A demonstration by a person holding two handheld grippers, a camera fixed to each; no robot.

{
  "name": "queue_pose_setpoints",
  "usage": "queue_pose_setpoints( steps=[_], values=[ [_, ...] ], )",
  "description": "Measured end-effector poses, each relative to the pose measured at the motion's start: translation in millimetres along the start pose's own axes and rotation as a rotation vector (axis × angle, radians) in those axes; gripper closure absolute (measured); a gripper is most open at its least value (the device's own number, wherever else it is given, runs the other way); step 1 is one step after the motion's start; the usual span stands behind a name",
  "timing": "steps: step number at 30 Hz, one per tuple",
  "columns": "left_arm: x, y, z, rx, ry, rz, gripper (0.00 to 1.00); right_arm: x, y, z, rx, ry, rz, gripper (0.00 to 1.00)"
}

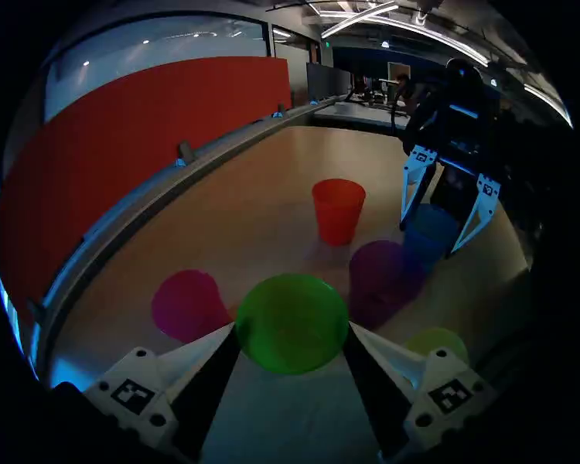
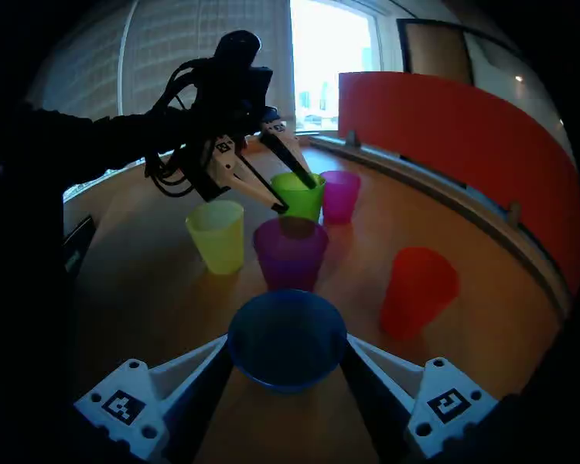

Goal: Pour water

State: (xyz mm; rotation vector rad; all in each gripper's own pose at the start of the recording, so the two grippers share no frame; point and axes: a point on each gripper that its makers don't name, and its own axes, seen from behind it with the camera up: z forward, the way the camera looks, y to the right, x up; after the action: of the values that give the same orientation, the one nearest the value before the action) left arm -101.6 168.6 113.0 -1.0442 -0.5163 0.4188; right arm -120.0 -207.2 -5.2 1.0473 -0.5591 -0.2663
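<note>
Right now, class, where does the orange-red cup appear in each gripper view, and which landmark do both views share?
Left gripper view: the orange-red cup stands just above centre, beyond the purple cup.
Right gripper view: the orange-red cup stands right of centre, to the right of the purple cup.
Shared landmark: the red wall panel.

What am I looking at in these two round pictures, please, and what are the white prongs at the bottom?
A person holds a two-finger gripper in each hand; each carries a fisheye camera looking along its white fingers. The left gripper view shows the left gripper closed on a translucent green plastic cup; the right gripper view shows the right gripper closed on a blue plastic cup. Each view catches the other gripper farther off. On the wooden table stand a pink plastic cup, a purple plastic cup, an orange-red plastic cup and a yellow-green plastic cup.
</note>
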Motion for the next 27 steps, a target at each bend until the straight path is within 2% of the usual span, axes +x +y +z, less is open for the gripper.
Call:
queue_pose_setpoints(
  steps=[6,12,17,21,27],
  values=[
    [8,0.5,-11.9,0.015,0.025,-0.008,0.13,10,0,-6.4,-0.008,0.022,0.005,0.09],
    [22,1.8,-31.2,0.040,0.058,-0.009,0.13,22,-2,-16.2,-0.025,0.040,0.001,0.09],
    [35,3.0,-48.9,0.066,0.098,-0.034,0.13,33,-5,-26.6,-0.042,0.070,0.012,0.09],
    [45,4.3,-63.2,0.103,0.135,-0.048,0.13,43,-9,-36.1,-0.058,0.092,0.014,0.09],
    [52,7.8,-80.7,0.168,0.158,-0.045,0.13,56,-13,-50.0,-0.090,0.124,0.011,0.09]
  ],
)
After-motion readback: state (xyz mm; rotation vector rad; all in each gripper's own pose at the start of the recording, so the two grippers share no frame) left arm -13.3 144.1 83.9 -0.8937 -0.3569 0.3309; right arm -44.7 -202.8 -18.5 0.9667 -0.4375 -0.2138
